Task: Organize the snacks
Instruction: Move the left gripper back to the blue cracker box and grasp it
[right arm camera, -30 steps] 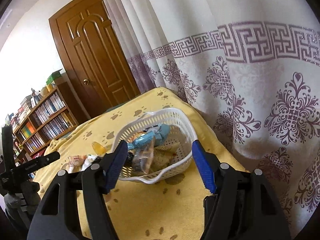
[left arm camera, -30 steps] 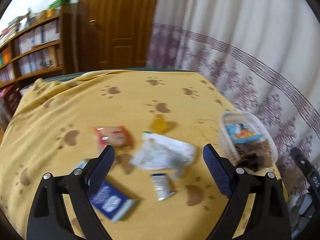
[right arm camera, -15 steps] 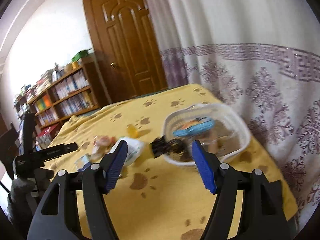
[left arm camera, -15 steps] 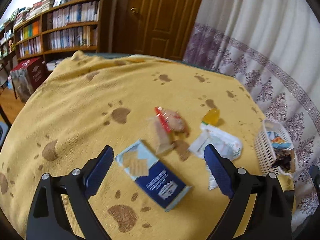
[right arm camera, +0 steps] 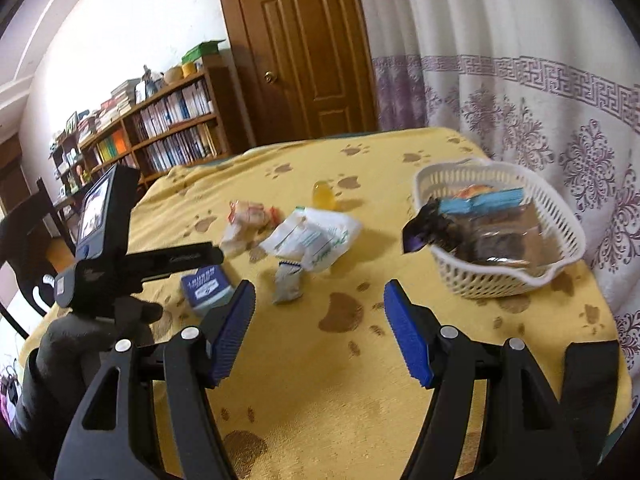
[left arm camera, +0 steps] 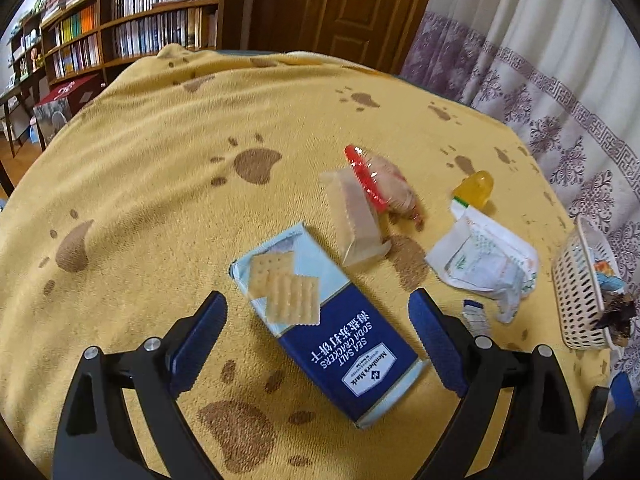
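A blue and white soda cracker box (left arm camera: 320,320) lies flat on the yellow paw-print cloth (left arm camera: 160,160). My left gripper (left arm camera: 317,300) is open above it, a finger on either side and no pad touching. Beyond the box lie a clear packet (left arm camera: 356,220), a red-edged packet (left arm camera: 384,184), a yellow jelly cup (left arm camera: 474,188), a crumpled white bag (left arm camera: 484,260) and a small sachet (left arm camera: 474,316). My right gripper (right arm camera: 320,292) is open and empty over bare cloth, short of the sachet (right arm camera: 288,280) and white bag (right arm camera: 316,236). The white basket (right arm camera: 480,276) holds several snack packets.
The basket (left arm camera: 572,300) stands near the table's right edge, by a patterned curtain (right arm camera: 540,112). A gloved hand (right arm camera: 80,340) holds the left gripper's body (right arm camera: 120,240) at left. A bookshelf (left arm camera: 140,12) and wooden door (right arm camera: 312,48) stand behind the table.
The left gripper swung left and dropped, so the cracker box now lies between its fingers. The right gripper drew back leftward from the basket, which now sits to its right.
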A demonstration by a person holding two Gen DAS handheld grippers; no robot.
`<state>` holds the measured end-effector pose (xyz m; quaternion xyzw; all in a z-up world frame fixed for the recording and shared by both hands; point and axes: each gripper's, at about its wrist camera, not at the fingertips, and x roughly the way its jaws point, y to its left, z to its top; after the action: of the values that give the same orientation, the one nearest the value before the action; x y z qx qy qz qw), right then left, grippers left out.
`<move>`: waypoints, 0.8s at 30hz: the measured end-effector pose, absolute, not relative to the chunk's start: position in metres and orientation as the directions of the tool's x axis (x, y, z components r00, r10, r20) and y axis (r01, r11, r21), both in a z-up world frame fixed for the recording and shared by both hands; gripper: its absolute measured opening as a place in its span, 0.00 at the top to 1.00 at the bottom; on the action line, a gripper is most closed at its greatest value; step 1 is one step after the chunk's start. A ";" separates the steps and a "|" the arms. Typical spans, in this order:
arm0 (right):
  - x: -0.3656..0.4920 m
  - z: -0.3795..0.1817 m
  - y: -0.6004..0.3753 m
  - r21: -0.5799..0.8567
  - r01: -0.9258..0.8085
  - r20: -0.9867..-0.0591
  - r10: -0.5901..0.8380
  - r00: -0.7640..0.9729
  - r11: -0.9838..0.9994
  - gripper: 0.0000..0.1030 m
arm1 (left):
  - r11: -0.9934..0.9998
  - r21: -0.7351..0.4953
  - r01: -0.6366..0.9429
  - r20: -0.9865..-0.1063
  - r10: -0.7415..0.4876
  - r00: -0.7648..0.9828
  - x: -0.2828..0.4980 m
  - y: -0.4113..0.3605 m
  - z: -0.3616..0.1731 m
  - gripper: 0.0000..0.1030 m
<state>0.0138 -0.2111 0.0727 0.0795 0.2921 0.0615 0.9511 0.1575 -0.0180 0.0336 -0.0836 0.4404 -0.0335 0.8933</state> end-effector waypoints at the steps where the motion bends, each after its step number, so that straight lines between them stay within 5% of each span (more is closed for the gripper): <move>1: 0.016 0.070 -0.210 0.187 -0.073 -0.553 0.166 0.816 0.980 0.33 | 0.984 -0.178 -0.016 -0.784 -0.132 0.606 0.159 -0.018 0.032 0.11; 12: 0.026 0.057 -0.206 0.176 -0.078 -0.598 0.169 0.783 0.981 0.33 | 0.993 -0.117 -0.009 -0.792 -0.087 0.605 0.168 -0.023 0.019 0.12; 19: 0.034 0.050 -0.197 0.165 -0.098 -0.629 0.181 0.756 0.981 0.33 | 0.996 -0.092 0.009 -0.774 -0.077 0.628 0.160 -0.016 0.020 0.40; 24: 0.042 0.045 -0.191 0.165 -0.108 -0.651 0.191 0.734 0.980 0.33 | 0.992 -0.125 0.021 -0.763 -0.109 0.637 0.154 0.000 0.021 0.48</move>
<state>0.0422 -0.1913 0.0449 0.0581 0.3555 0.0804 0.9294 0.1540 -0.0001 0.0213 -0.0522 0.4243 -0.0359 0.9033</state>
